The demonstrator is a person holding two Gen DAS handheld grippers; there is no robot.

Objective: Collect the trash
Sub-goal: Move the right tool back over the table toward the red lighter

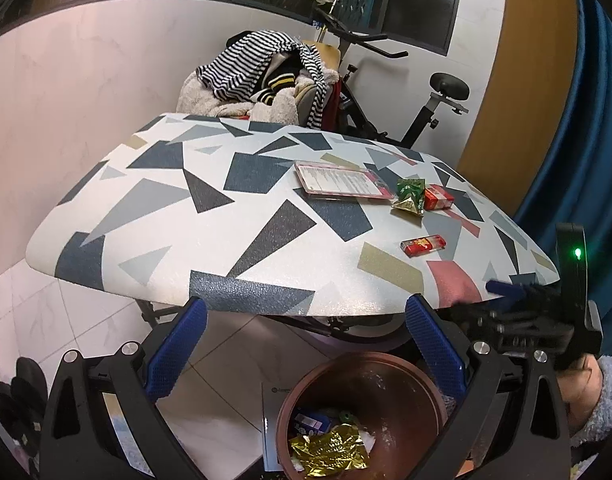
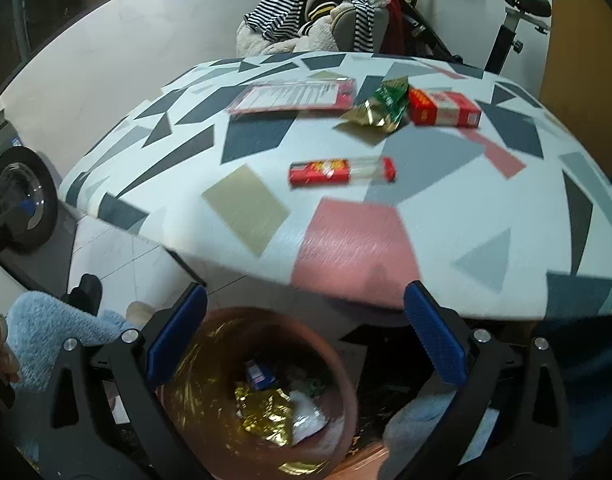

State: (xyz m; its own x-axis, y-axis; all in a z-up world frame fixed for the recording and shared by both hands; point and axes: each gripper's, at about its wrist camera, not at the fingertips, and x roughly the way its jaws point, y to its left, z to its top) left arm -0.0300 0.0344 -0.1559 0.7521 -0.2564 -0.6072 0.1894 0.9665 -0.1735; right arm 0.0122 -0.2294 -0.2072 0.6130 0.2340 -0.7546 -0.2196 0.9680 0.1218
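Two handheld grippers hover side by side above a round brown bin (image 1: 360, 412) that stands on the tiled floor just in front of a table (image 1: 186, 216) covered in a cloth of grey, navy, tan and pink shapes. Both sets of jaws are spread wide and hold nothing.

The bin already contains crumpled gold foil (image 1: 330, 450), a small blue packet and some white scraps.

The left gripper (image 1: 306, 340) looks straight over the near table edge. In its view the right gripper (image 1: 502, 290) shows at about 3 o'clock, low against the table's right front corner, with a green light on its body.

Four pieces of trash remain on the table, all toward its right half. Nearest is a small red wrapper (image 2: 342, 171) with a clear end. From the right gripper (image 2: 306, 332) it lies at about 12 o'clock, a little way in from the table edge, with its long axis running 9 to 3 o'clock, across the line of the jaws. From the left gripper the same wrapper (image 1: 424, 246) sits at about 1 o'clock, farther off.

Behind it, in a row, lie a flat pink-edged printed card pack (image 2: 292, 96), a crumpled green and gold packet (image 2: 380, 108) and a red and white carton (image 2: 444, 109).

The right gripper appears nearer to the red wrapper. Reaching forward and up over the edge, its jaws would need to turn a quarter to close across the wrapper's narrow width.

A chair piled with striped clothing (image 1: 262, 66) and an exercise bike (image 1: 426, 92) stand beyond the table.
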